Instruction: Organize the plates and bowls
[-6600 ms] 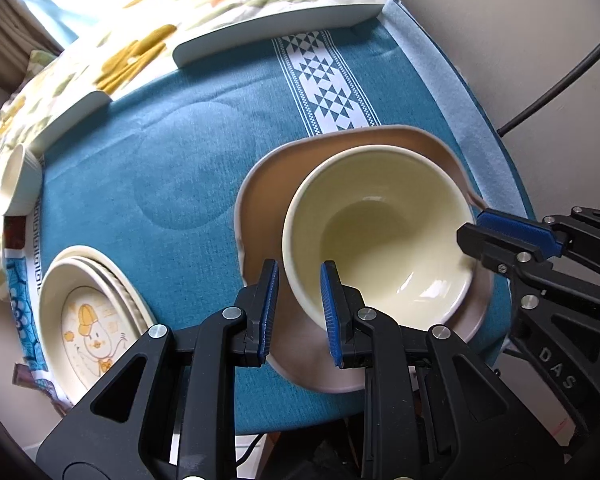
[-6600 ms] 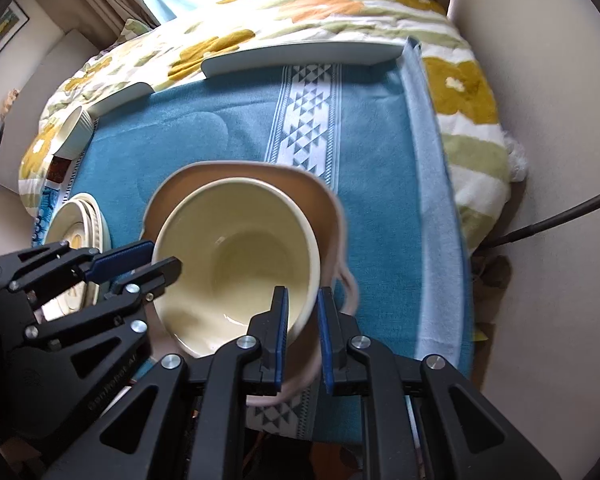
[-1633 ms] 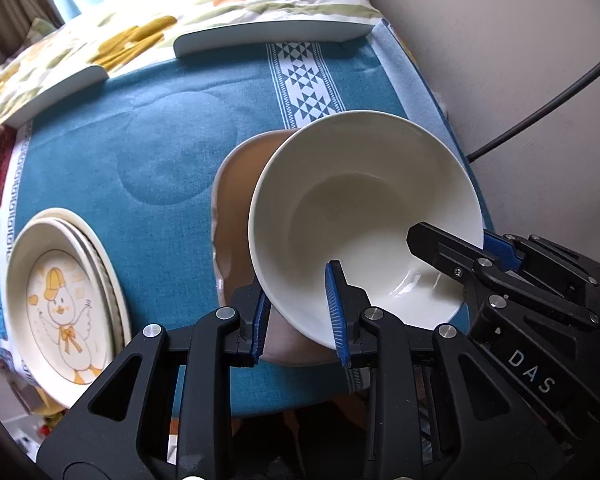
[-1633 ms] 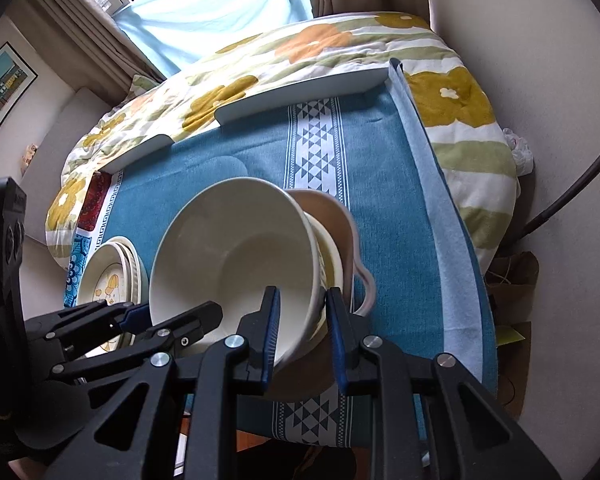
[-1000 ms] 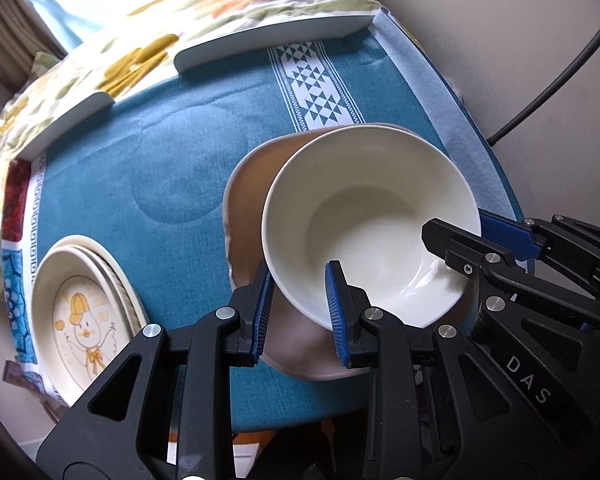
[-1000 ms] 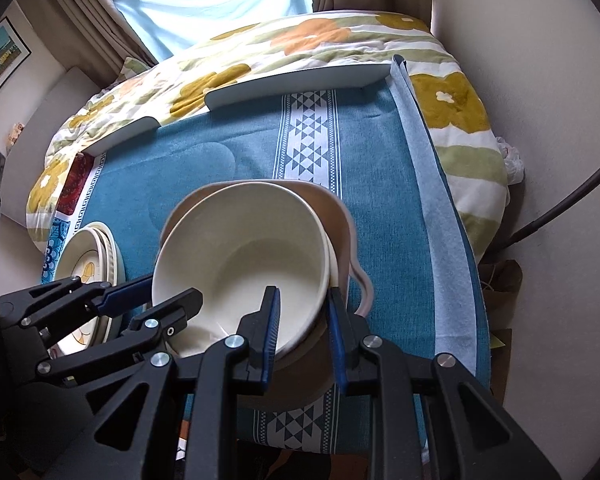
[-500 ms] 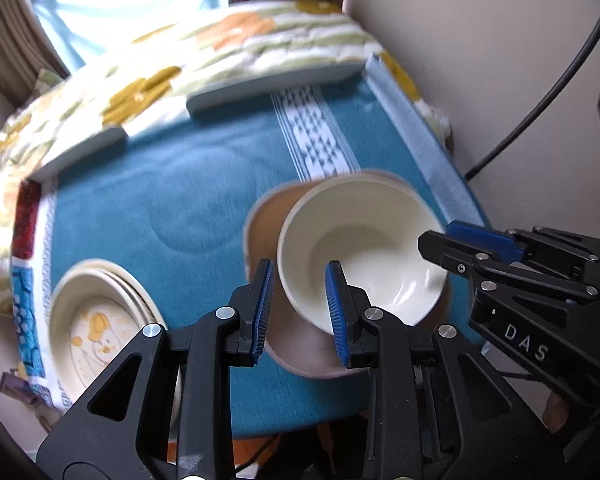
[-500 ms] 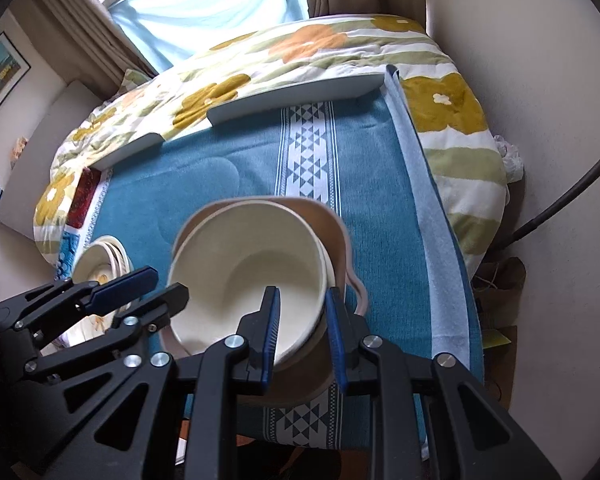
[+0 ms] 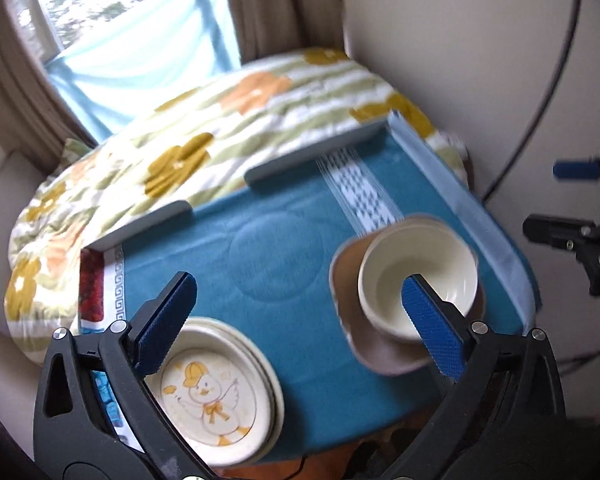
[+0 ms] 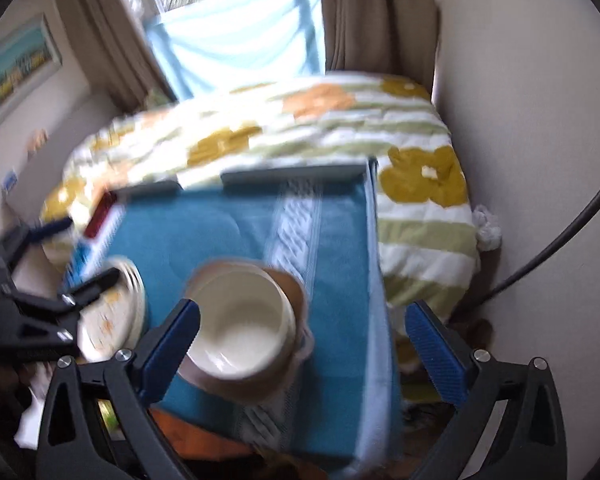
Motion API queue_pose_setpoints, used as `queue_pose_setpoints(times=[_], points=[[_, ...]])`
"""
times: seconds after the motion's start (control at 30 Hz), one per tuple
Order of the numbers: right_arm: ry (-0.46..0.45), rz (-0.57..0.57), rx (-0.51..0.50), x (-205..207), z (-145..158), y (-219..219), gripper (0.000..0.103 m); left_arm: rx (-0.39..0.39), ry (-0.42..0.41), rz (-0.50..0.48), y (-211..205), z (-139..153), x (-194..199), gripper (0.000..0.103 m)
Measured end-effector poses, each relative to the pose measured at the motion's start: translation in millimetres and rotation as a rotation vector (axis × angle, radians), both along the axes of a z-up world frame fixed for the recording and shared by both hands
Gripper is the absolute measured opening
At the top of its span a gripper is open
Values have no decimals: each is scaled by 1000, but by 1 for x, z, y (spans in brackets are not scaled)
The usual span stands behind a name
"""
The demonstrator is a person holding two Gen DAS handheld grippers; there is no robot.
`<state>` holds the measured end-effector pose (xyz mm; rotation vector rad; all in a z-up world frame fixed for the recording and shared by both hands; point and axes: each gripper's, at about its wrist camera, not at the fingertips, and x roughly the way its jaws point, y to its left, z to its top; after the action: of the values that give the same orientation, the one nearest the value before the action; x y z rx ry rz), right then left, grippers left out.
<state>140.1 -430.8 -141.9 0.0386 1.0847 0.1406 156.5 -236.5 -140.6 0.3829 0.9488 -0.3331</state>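
Note:
Stacked cream bowls point(image 9: 418, 276) sit on a brown plate point(image 9: 384, 354) at the right of the blue-clothed table point(image 9: 284, 264). The bowls point(image 10: 240, 320) and plate point(image 10: 290, 280) also show in the blurred right wrist view. A stack of cream plates with a duck picture point(image 9: 214, 390) lies at the front left. My left gripper point(image 9: 300, 324) is open and empty, above the table's near edge. My right gripper point(image 10: 308, 344) is open and empty, raised above the bowls; it also shows at the right edge of the left wrist view point(image 9: 572, 204).
A flowered quilt point(image 9: 180, 140) lies beyond the table, under a window with brown curtains point(image 9: 268, 8). A wall point(image 9: 460, 60) with a black cable point(image 9: 540, 100) stands close on the right. Grey raised rails point(image 9: 316, 156) line the table's far edge.
Both grippers have let go of the bowl and opened wide. Both have pulled up and back from the table. The bowl now rests on the stack on the brown plate.

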Motion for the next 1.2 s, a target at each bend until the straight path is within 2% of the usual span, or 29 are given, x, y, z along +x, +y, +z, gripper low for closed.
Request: queue_pose_setpoints(times=[0.1,0.33,0.43,0.47,0.6,0.73,0.8,0.87,0.97,1.2], points=[[48,40,-74,-3,-13,-1,102,6,99,-47,6,-13,0,102],[232,157,-131,6,-63,11,100,83,267,-85,-1,-63,12,99],[306,187,-155,12,-82,18,87,101,332,-81,-6,-84,16,84],[329,199,-163,15,-88,21,82,102,356,-81,-7,-91,18,82],[377,221,-159,18,-101,28,72,113,402,-90,-11,-110,24,80],[385,244,-178,21,-113,36,61,120,435,-97,-16,-126,27,79],[377,253,-178,21,-119,38,55,108,452,-96,-18,-134,30,74],[364,250,-143,20,-124,37,49,96,481,-99,-20,-145,32,48],[340,225,-56,20,-131,35,36,33,521,-98,-23,-154,34,29],[270,205,40,21,-145,35,19,-35,467,-122,-27,-161,31,15]])
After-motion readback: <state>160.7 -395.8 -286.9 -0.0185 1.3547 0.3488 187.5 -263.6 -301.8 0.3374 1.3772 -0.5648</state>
